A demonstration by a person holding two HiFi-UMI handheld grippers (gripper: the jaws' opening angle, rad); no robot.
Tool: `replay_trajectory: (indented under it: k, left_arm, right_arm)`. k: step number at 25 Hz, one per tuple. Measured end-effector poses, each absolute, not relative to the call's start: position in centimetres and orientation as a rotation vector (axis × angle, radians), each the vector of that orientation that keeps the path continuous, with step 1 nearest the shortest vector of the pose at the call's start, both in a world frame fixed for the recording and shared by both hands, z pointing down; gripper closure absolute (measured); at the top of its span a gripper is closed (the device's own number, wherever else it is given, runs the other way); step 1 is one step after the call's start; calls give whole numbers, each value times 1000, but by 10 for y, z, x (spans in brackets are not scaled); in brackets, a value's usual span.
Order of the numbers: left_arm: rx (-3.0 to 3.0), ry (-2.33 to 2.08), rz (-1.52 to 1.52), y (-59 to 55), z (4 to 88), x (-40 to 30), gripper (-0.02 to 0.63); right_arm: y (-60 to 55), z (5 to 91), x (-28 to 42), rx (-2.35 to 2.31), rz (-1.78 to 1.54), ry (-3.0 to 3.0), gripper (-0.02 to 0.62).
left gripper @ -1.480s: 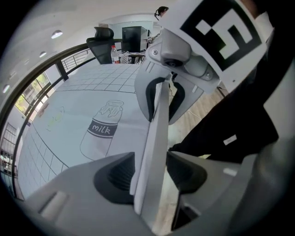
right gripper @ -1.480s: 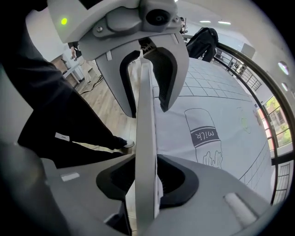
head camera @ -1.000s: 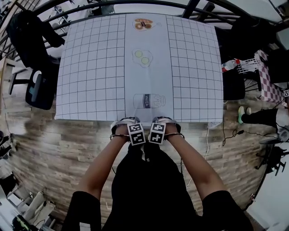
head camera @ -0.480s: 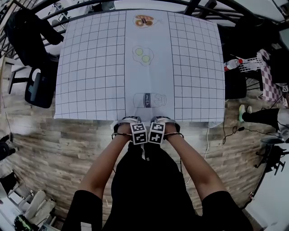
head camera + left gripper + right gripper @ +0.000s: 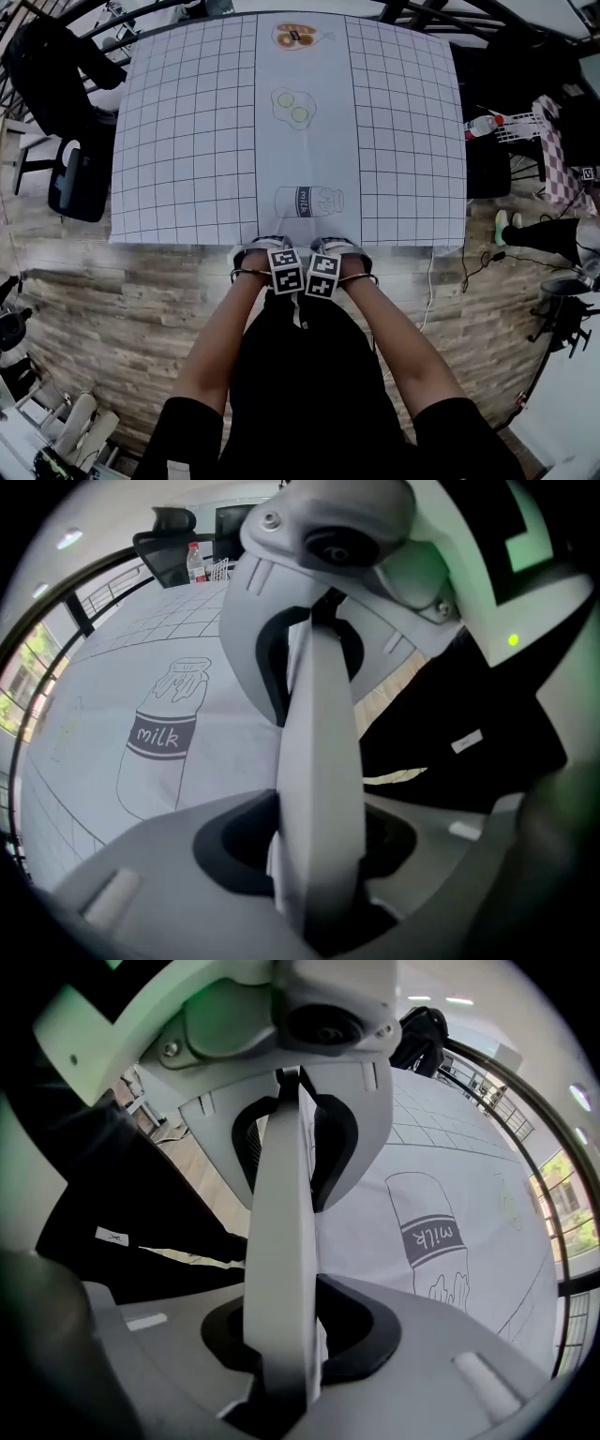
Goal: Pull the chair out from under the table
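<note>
A table [image 5: 187, 141] carries a white grid cloth with a milk bottle drawing [image 5: 307, 201]. At its near edge my left gripper [image 5: 267, 255] and right gripper [image 5: 337, 253] point steeply down, side by side, marker cubes touching. The chair is not plainly visible in the head view; the table, my hands and a black mass [image 5: 300, 375] below hide that spot. In the left gripper view [image 5: 319, 761] and the right gripper view [image 5: 286, 1241] a narrow upright grey band fills the middle between grey jaw parts. Both sets of jaws have just been closing. What lies between them is unclear.
A black office chair [image 5: 80, 183] stands left of the table, with a dark jacket [image 5: 56, 66] behind it. At the right are a bottle [image 5: 483, 124], a chequered cloth [image 5: 553, 159], someone's shoe [image 5: 503, 228] and floor cables [image 5: 469, 272]. A railing runs behind the table.
Both grippers stay side by side at the table's near edge. Only the head view shifts slightly, so the table sits a little higher in the picture.
</note>
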State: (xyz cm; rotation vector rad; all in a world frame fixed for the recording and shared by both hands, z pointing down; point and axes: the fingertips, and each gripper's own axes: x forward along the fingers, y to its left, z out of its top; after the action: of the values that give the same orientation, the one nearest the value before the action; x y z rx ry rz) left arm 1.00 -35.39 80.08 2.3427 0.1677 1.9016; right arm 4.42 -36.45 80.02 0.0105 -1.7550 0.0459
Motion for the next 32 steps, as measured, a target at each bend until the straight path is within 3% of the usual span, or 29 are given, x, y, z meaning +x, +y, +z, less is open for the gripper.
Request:
replay_trajectory:
  k: [10, 32]
  left_arm:
    - [2431, 96, 2026, -359, 803, 8, 503]
    - [2446, 28, 2030, -279, 797, 5, 529]
  right_arm:
    - [-366, 799, 44, 39, -5, -1750, 526]
    - [-280, 795, 42, 11, 17, -1726, 523]
